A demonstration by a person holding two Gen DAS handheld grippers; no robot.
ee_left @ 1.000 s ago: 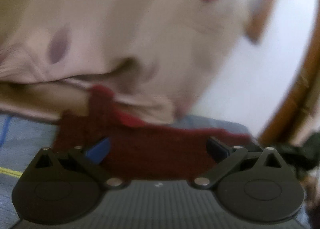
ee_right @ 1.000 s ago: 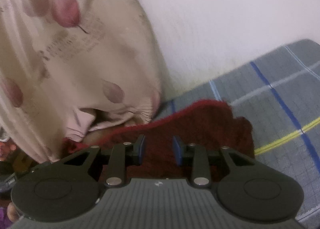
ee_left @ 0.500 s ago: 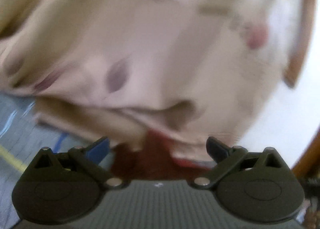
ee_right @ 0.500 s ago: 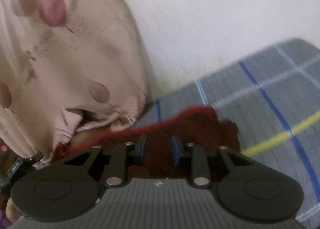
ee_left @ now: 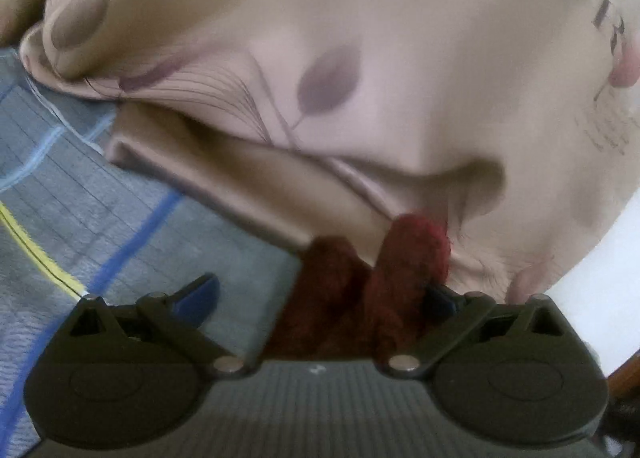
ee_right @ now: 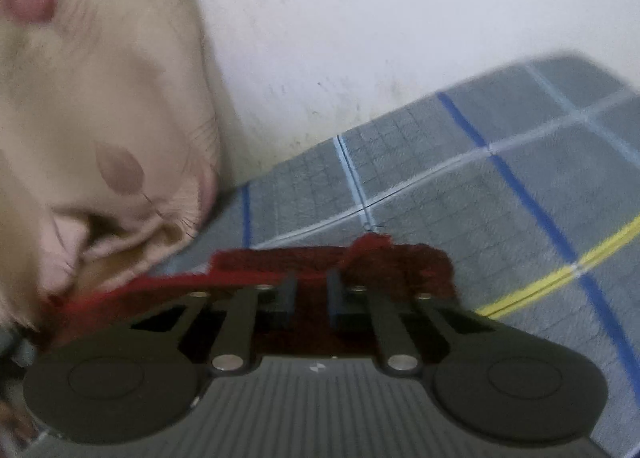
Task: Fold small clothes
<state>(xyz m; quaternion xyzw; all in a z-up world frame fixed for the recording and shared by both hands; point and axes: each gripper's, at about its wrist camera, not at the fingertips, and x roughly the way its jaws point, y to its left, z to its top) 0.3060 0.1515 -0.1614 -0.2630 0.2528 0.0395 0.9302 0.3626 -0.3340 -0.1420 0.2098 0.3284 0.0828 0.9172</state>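
A small dark red knitted garment (ee_left: 360, 290) lies on the grey checked bed cover (ee_left: 100, 218), bunched against a beige pillow. My left gripper (ee_left: 320, 294) is open with its jaws wide apart; the red cloth lies between them, against the right finger (ee_left: 440, 300). In the right wrist view the red garment (ee_right: 312, 262) lies flat under my right gripper (ee_right: 312, 298). Its jaws stand a narrow gap apart with red cloth between and below them; whether they pinch it is unclear.
A beige pillow with leaf print (ee_left: 360, 78) fills the far side and overhangs the garment; it also shows in the right wrist view (ee_right: 100, 118). A white wall (ee_right: 380, 18) stands behind the bed. The cover (ee_right: 500, 198) has blue, white and yellow lines.
My left gripper has swung left along the pillow, so the red cloth now sits at its right finger. My right gripper moved forward over the garment; its jaw gap is unchanged.
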